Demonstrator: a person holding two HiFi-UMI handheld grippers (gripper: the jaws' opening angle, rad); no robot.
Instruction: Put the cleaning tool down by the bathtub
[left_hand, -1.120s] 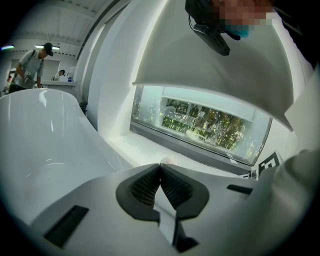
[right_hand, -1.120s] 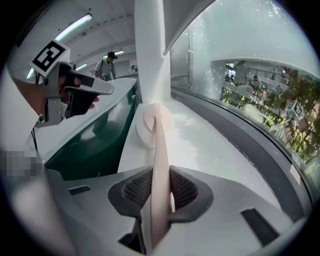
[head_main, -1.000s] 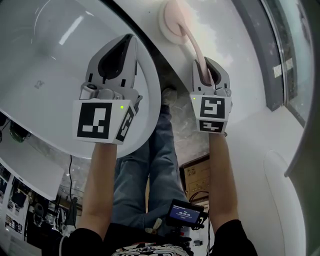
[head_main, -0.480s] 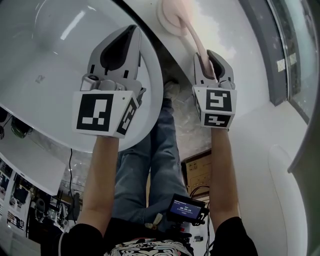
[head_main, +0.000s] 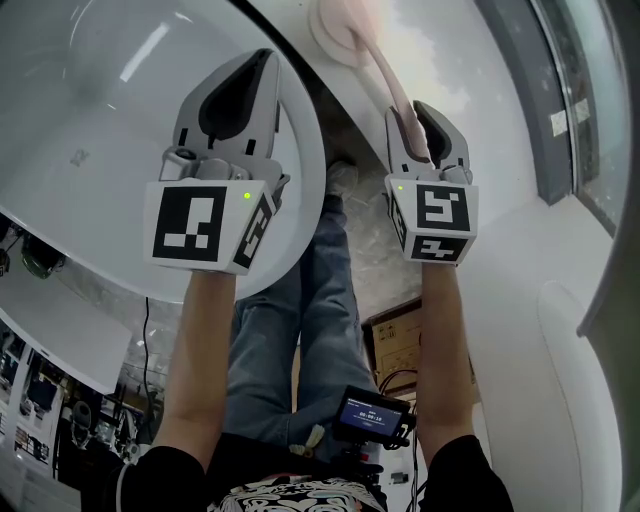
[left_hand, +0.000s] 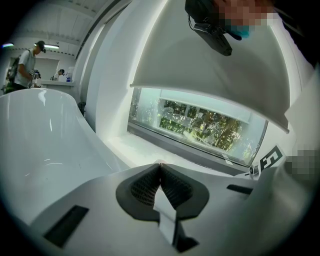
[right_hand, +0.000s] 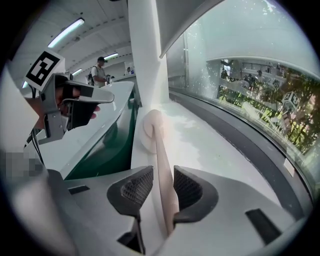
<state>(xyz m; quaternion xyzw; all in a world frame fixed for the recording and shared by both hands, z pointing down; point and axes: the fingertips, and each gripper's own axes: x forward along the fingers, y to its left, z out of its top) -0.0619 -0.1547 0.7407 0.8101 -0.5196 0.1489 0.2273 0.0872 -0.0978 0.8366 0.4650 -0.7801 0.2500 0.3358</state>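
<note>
Our right gripper (right_hand: 162, 172) stands wide open. Its jaws have just been opening, and the pink handle (right_hand: 163, 150) of the cleaning tool (head_main: 375, 70) runs up between them. In the right gripper view there is a clear gap on the nine o'clock side of the handle, while the three o'clock pad looks to be merely leaning on it. We judge the grip released, not held. Our left gripper (left_hand: 160, 170) is closed with its jaws meeting at the tips. It has hold of nothing and hovers over the tub.

The bathtub (head_main: 80, 90) is the biggest thing here, filling the head view from nine round to eleven o'clock, its white rim curving past the left gripper. Next comes the white ledge (right_hand: 210, 135), which runs from the right gripper toward twelve o'clock with a long window (right_hand: 260, 95) along its three o'clock side.

The cleaning tool lies on that ledge. Its round head (right_hand: 149, 131) sits at twelve o'clock from the right gripper, just beside the tub's rim, and appears to rest on the surface. The handle slopes back from it into our open jaws.

What this means for the task — as we read it, the tool is already down by the bathtub. All that is left is to draw the right gripper back toward six o'clock without dragging the handle along.
</note>
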